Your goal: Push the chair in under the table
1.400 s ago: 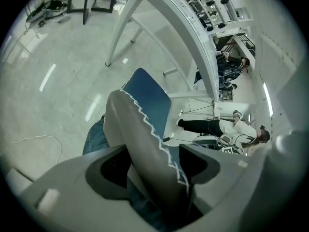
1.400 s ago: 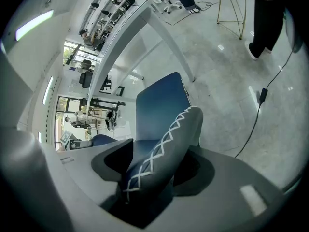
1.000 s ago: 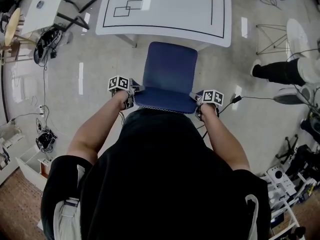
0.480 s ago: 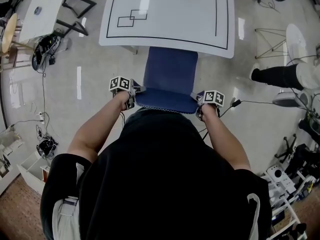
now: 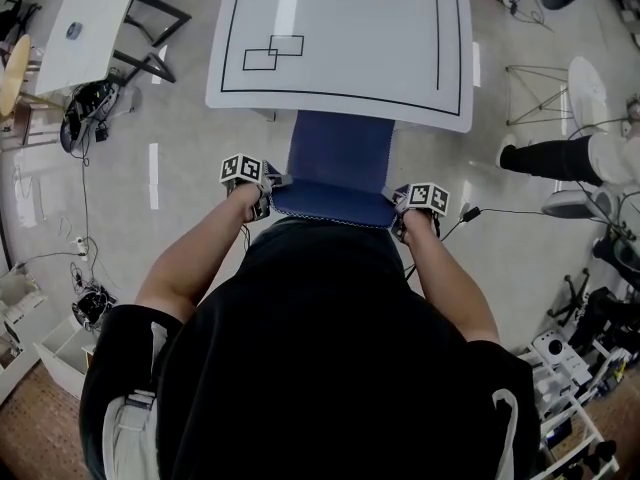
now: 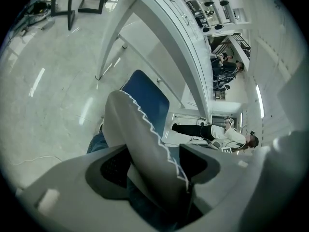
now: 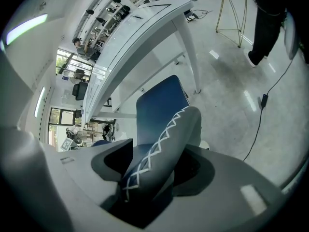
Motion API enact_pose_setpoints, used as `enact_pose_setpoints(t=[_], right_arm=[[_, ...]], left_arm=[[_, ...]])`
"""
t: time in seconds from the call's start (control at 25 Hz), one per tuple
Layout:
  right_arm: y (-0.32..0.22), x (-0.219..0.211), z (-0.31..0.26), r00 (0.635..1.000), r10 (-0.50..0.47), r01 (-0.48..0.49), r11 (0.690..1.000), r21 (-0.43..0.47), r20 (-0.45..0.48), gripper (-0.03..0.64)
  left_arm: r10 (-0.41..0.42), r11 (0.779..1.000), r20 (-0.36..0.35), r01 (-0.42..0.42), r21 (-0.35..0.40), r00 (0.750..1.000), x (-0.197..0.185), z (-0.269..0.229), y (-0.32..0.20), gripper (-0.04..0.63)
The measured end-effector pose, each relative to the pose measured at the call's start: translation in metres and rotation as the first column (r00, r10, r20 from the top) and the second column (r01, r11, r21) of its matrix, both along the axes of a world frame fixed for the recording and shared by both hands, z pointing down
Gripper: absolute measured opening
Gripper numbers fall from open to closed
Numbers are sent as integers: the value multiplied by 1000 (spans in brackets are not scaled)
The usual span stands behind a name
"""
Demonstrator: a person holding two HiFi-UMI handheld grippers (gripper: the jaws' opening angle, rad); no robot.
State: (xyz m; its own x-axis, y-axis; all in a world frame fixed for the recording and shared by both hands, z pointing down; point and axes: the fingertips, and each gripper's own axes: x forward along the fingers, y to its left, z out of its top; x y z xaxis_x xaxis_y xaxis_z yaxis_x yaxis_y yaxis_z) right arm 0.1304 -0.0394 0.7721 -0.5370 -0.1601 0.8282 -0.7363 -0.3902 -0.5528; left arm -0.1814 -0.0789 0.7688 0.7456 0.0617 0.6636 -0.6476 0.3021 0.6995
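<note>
The blue chair (image 5: 340,153) stands straight in front of the white desk (image 5: 340,38). The far end of its seat is already tucked beneath the desk's near edge, while the backrest (image 5: 335,206) is close against the person's dark shirt (image 5: 310,368).

The left tool (image 5: 268,183) is clamped on the left edge of the backrest, and the left gripper view shows the grey, white-stitched padding pressed between its pads. The right tool (image 5: 398,200) is closed the same way on the right edge, with the cross-stitched seam running between its pads.

In the right gripper view one desk leg (image 7: 190,47) comes down just beside the seat on its right. In the left gripper view another leg (image 6: 108,52) stands to the seat's left, apart from it.

A black cable with a plug (image 5: 470,211) lies on the pale floor (image 5: 190,168) near the right tool. Farther right are a bystander's dark trouser leg (image 5: 555,156) and a gold wire stand (image 5: 535,93), both well apart from the chair. At the upper left stand a second white desk on a black frame (image 5: 90,13), a round wooden top (image 5: 12,63) and a tangle of cables (image 5: 85,103). White shelving (image 5: 565,368) fills the lower right corner.
</note>
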Motion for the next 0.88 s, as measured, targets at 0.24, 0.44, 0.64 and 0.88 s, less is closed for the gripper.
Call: enact_pose_setpoints(t=[0.24,0.44,0.64,0.88], right_arm=[[-21,-5,-4,1000,-1,1,1000,10,-3,282],[-44,-2,-2,1000,-3,3,1000,19,0,281],[-70,2,4,1000,-18,18,1000,10,11,281],[-105,7,12,999,-37,37,999,-6,23,281]], left_arm=[[-16,1000,-3,16,12,1000,-5,-4,-20,413],[-32,999,-2,32,16,999,-3,-4,-40,413],[-57,998,4,57,14,998,0,-1,-61,416],[-81,997,23,81,7,996,5,2,-90,416]])
